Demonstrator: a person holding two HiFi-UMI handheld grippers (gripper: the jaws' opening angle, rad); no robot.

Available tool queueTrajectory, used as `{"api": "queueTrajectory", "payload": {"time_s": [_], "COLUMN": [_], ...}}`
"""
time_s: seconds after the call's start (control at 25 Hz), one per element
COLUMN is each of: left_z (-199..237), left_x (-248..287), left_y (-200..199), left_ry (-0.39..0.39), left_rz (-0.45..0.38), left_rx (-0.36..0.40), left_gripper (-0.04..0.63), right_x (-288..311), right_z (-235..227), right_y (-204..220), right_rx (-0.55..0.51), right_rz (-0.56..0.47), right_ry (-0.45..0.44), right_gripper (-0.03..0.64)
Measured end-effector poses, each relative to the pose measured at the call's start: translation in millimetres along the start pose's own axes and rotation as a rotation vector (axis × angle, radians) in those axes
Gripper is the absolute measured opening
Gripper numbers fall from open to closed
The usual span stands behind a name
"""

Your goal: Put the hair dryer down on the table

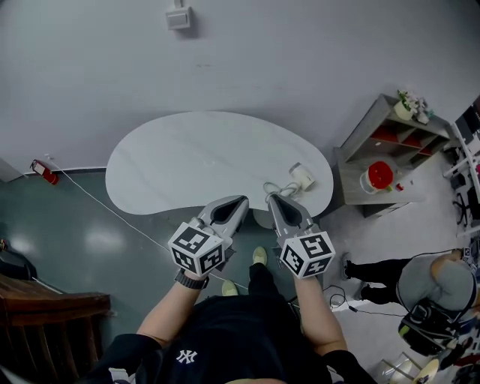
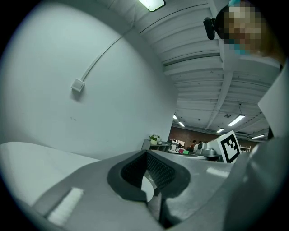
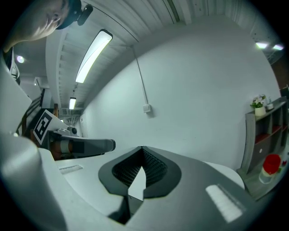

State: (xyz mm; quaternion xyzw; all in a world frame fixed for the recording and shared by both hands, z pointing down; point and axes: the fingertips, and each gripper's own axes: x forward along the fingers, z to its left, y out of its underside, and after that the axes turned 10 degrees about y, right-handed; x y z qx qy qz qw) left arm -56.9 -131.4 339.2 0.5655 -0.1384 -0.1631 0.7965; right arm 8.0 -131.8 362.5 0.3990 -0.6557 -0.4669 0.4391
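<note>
**Both grippers shut and empty; dryer lying on worktop**

- Hair dryer [image 1: 301, 178]: white, lies on the white kidney-shaped worktop [image 1: 187, 161] near its right end, close to the near edge. Its cord [image 1: 276, 189] is looped on the surface just beside it, on the left.
- Left gripper [image 1: 238, 204]: held above the near edge of the worktop, tips pointing toward the wall. In the left gripper view the 2 jaws meet at the tips with nothing between them (only the dark ribbed pads face each other).
- Right gripper [image 1: 276, 201]: just beside the left one, tips angled toward the dryer but apart from it. The right gripper view shows its jaws pressed together, nothing held.
- The 2 grippers sit close together, marker cubes toward the person; bare forearms and a dark shirt fill the bottom of the head view.
- Surroundings: grey shelf unit [image 1: 390, 139] right of the worktop, with a red-topped container [image 1: 380, 175] on it and a small plant [image 1: 411, 103] on top. A small box [image 1: 178, 16] is on the wall with a cable run. A red fire extinguisher [image 1: 43, 172] lies at the wall base, left.
- A 2nd person [image 1: 431, 281] stands at far right.
</note>
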Motion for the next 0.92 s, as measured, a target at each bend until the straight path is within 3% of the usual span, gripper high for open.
{"api": "queueTrajectory", "payload": {"time_s": [0.92], "left_z": [4.8], "left_x": [-11.3], "left_y": [-7.0], "left_ry": [0.002], "left_rz": [-0.01], "left_rx": [0.005], "left_gripper": [0.002], "right_x": [1.2], "right_z": [13.8], "right_y": [-8.0], "right_rx": [-0.018], "right_rz": [-0.021], "right_ry": [0.026], "right_gripper": [0.023]}}
